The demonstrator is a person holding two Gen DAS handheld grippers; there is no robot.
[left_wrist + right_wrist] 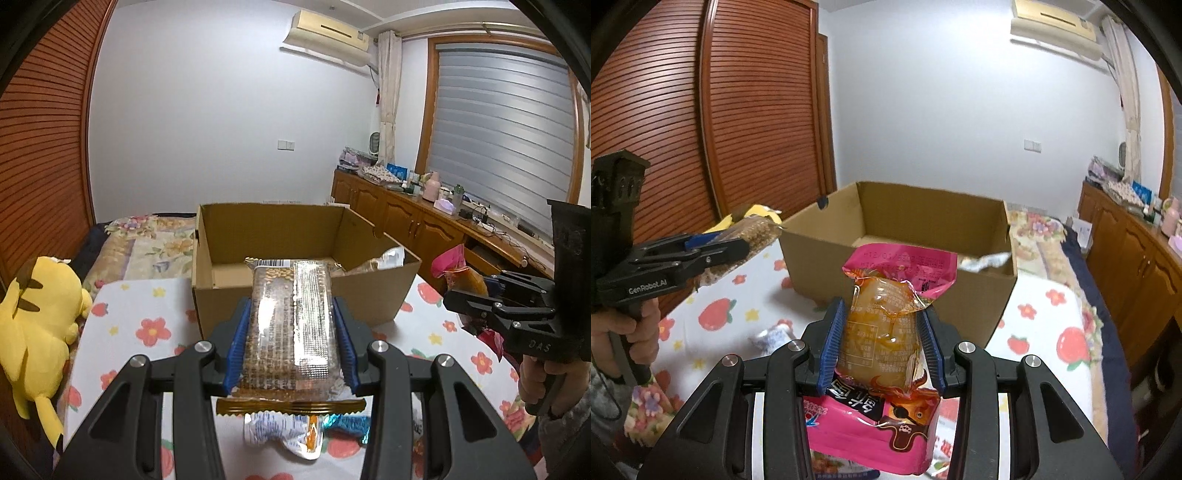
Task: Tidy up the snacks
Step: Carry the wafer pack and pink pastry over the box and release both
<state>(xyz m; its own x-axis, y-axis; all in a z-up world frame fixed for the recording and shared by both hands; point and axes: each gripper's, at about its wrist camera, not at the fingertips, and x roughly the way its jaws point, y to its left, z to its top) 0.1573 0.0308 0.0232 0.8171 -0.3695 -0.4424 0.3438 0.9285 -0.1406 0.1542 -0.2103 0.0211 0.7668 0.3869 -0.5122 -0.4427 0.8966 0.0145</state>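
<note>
My left gripper (292, 314) is shut on a long clear-wrapped brown snack bar (293, 332), held lengthwise above the floral cloth and pointing at the open cardboard box (236, 295). The same bar (753, 236) and left gripper (735, 247) show at the left of the right wrist view. My right gripper (882, 314) is shut on a pink and orange snack packet (886, 325), also raised in front of the box (960, 310). From the left wrist view the right gripper (454, 299) shows side-on with the pink packet (452, 266). A silver wrapper (391, 256) lies inside the box.
A floral-print cloth (147, 332) covers the surface. Loose snack packets (288, 435) lie on it below the left gripper, and a small crumpled one (772, 338) shows left of centre. A yellow plush toy (40, 317) sits at the left edge. Wooden cabinets (406, 218) run along the right.
</note>
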